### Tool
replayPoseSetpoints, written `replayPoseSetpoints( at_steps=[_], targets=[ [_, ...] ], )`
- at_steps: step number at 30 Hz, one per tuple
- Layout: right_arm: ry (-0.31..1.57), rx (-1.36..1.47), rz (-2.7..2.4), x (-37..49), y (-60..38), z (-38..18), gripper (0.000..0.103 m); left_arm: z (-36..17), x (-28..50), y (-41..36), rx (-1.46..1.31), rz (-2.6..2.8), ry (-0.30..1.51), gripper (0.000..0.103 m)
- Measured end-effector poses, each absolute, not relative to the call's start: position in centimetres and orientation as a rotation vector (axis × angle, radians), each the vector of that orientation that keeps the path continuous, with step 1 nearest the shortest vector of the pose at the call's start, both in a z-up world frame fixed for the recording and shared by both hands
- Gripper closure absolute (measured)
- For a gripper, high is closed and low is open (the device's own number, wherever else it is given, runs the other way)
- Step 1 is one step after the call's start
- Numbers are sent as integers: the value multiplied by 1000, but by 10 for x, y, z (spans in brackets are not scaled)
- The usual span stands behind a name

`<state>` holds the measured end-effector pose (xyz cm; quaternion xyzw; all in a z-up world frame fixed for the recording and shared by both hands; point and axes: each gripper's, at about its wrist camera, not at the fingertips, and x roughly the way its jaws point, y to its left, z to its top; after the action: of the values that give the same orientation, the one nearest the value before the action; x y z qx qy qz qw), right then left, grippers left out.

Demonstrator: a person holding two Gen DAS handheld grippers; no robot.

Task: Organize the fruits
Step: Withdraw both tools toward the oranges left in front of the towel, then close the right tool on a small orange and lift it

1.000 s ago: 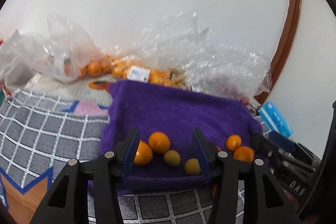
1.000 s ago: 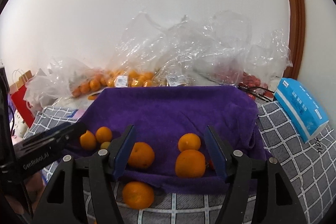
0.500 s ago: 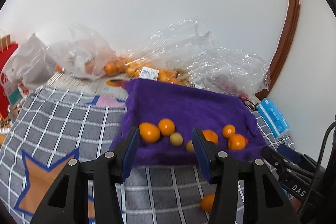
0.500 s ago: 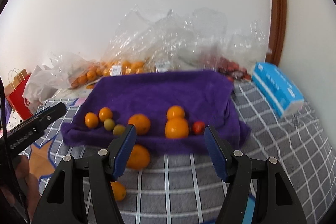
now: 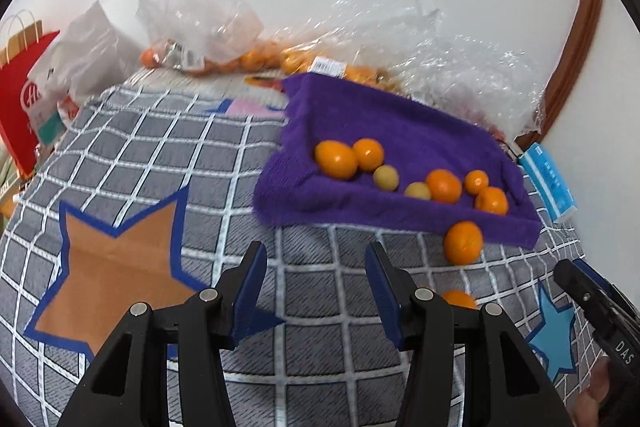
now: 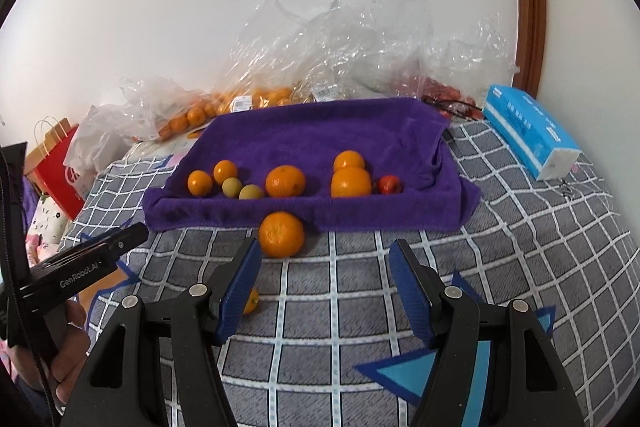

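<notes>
Currently both grippers are held above the grey checked blanket (image 6: 520,227), near side of the purple towel (image 6: 320,131). Left gripper (image 5: 316,283): jaws apart, nothing between them. Right gripper (image 6: 325,277): jaws apart, wider, nothing gripped. On the towel a row of fruit is seen: two small oranges (image 6: 212,177) at left, two greenish fruits (image 6: 242,189) touching, a larger orange (image 6: 285,181), two stacked-looking oranges (image 6: 350,175), and a small red fruit (image 6: 389,184) just right of them. One large orange (image 6: 281,234) lies on the blanket, touching the towel's near edge. Another small orange (image 6: 251,301) is partly hidden behind the right gripper's left finger. Bagged fruit (image 6: 248,99) is piled at the far wall. A blue tissue box (image 6: 528,131) sits far right.
</notes>
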<state>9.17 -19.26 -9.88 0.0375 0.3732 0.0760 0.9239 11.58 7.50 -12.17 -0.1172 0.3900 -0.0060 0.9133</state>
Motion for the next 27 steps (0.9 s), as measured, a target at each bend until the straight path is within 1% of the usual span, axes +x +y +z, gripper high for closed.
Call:
replayPoseSetpoints(
  at_steps=[2,3,5,7,12,16,25,27],
  targets=[
    [774,91,160,90,-194,-102,38,-127,114,78,-234,1,812,54],
    [777,97,163,89,-194,-103,42,-130,113,81,-237,11,816,54],
    [784,97,168,88,-193,-108,45,-136,112,86,-251,20,825,54],
    [789,87,172,88,-190,-114,46,-144,114,90,-260,32,852,54],
    [845,94,217,89,-177,-134,50,-153,115,94,-281,17,852,54],
    [846,72,261,89,-161,-139,50,-154,115,94,-287,1,832,49],
    [870,19,324,97,-125,-149,50,-155,113,98,-330,-18,821,46],
    [890,9,319,101,-120,-155,53,-155,113,99,-335,-18,820,45]
  ],
)
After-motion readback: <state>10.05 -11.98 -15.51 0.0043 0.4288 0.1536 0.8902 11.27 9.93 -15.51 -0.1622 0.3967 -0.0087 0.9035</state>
